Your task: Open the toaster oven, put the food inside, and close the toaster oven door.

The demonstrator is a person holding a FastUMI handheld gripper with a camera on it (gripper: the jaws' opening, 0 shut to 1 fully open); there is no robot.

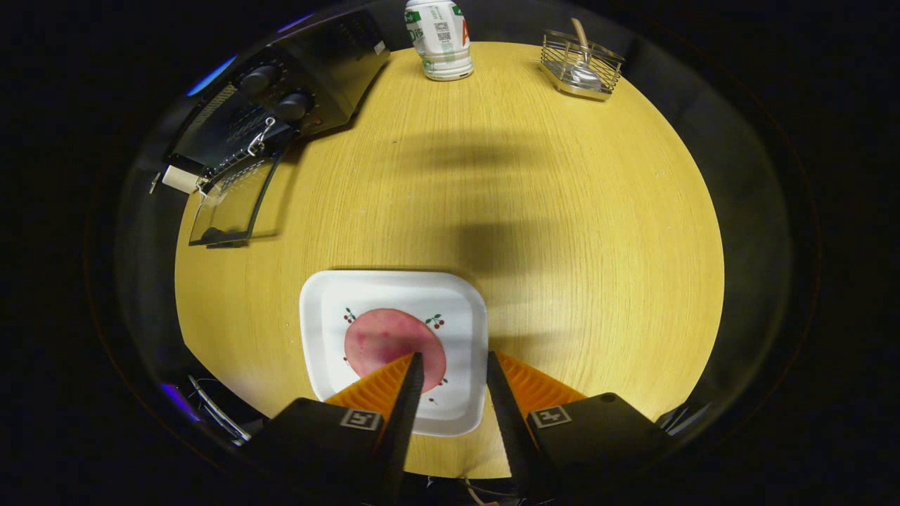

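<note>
One claw (453, 357) | parted, empty | over plate (323, 295) beside ham slice (387, 341)

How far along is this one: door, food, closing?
Done: the toaster oven door already hangs open, lowered toward the table. In hand: the gripper is open above the white plate, its fingers apart, nothing between them; the pink slice of food lies on the plate, by one fingertip. Left: grasping the food, placing it inside, shutting the door.
</note>
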